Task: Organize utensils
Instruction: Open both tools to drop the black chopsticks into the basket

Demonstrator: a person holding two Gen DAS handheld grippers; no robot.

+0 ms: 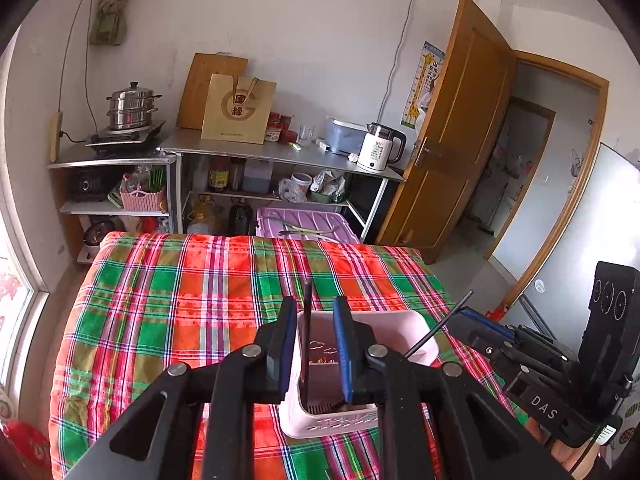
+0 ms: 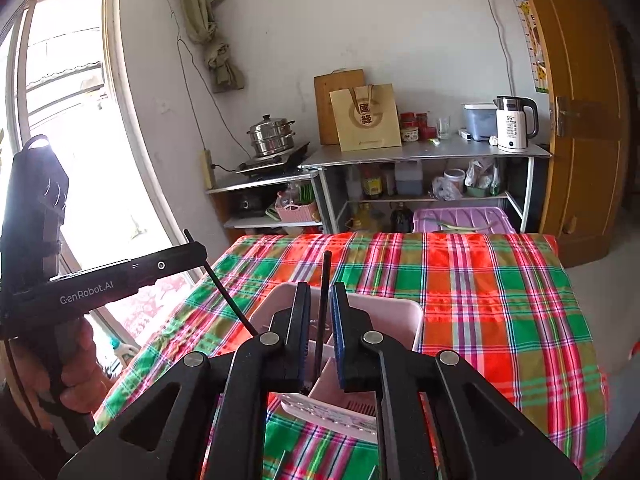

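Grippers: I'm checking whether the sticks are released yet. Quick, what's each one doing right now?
Left gripper: open, black stick loose between its jaws, over the pink holder.
Right gripper: open, another black stick between its jaws.

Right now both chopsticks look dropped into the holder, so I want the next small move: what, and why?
Probably lift both grippers straight up: each black chopstick stands in the pink holder, loose between parted fingers, so rising clears them without tipping.
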